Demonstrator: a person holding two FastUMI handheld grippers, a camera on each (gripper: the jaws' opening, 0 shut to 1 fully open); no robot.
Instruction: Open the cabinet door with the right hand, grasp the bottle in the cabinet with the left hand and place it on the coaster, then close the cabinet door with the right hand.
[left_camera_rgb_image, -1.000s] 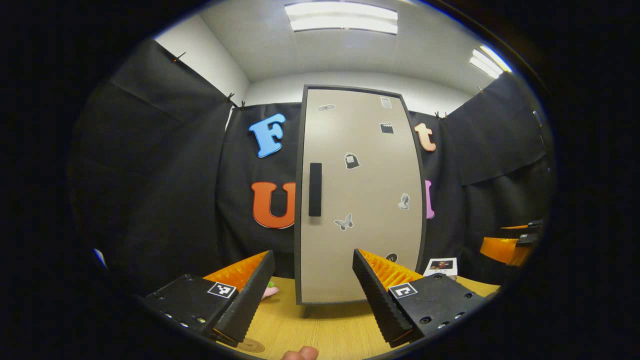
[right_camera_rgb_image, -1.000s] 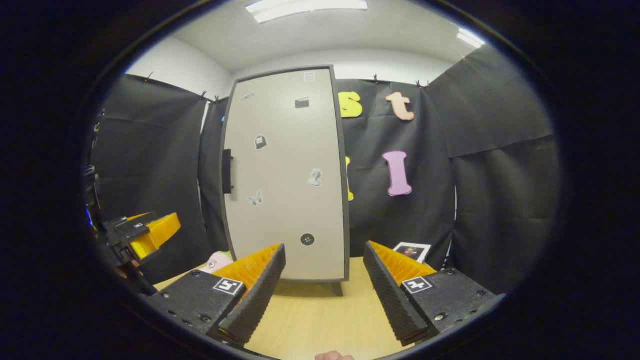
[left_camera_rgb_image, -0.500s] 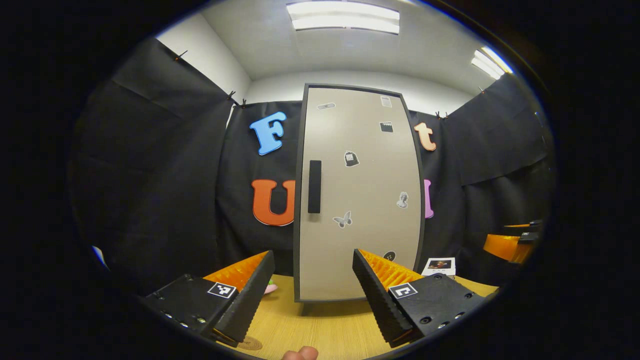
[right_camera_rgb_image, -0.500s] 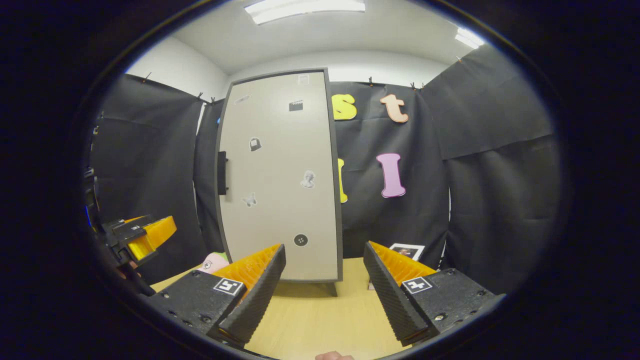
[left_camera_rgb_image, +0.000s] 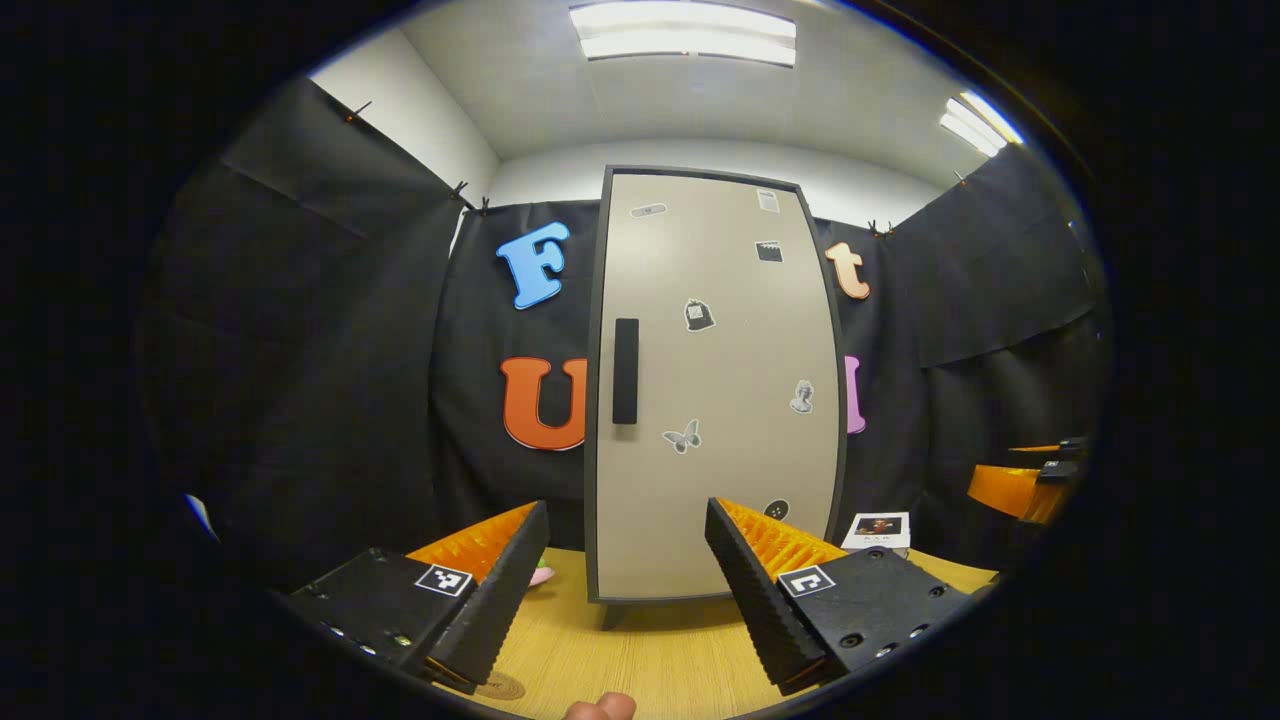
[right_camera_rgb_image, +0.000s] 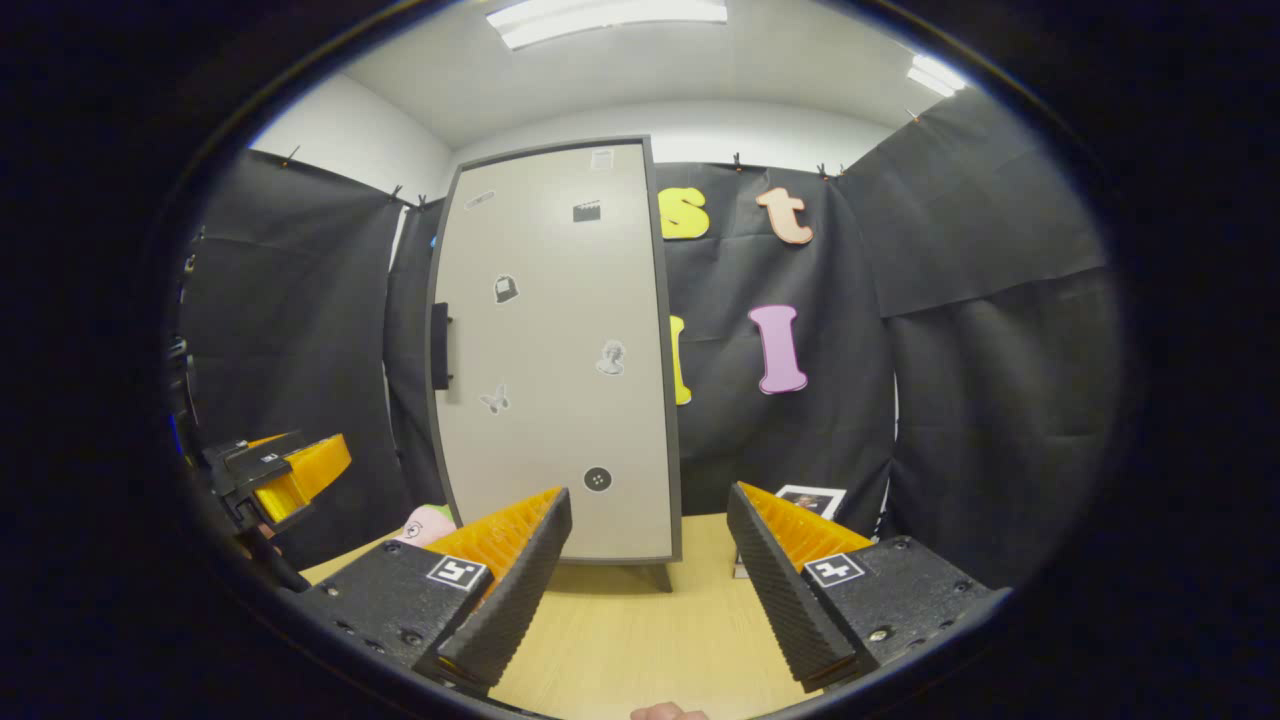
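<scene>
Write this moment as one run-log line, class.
phase: before opening | cabinet door: closed | handle: untouched | right claw: open, empty | left claw: open, empty

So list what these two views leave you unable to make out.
- Bottle and cabinet interior: hidden behind the shut cabinet door in both views.
- Coaster: left gripper view, a sliver beside the left gripper, cut by the edge.
- Pink object: right gripper view, partly behind a finger of the right gripper.
- Door stickers and the small card: too small for detail.

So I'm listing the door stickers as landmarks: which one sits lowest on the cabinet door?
The round black button sticker, alone near the bottom of the cabinet door. The butterfly sticker and bust sticker sit around mid-height, the rest higher.
</scene>
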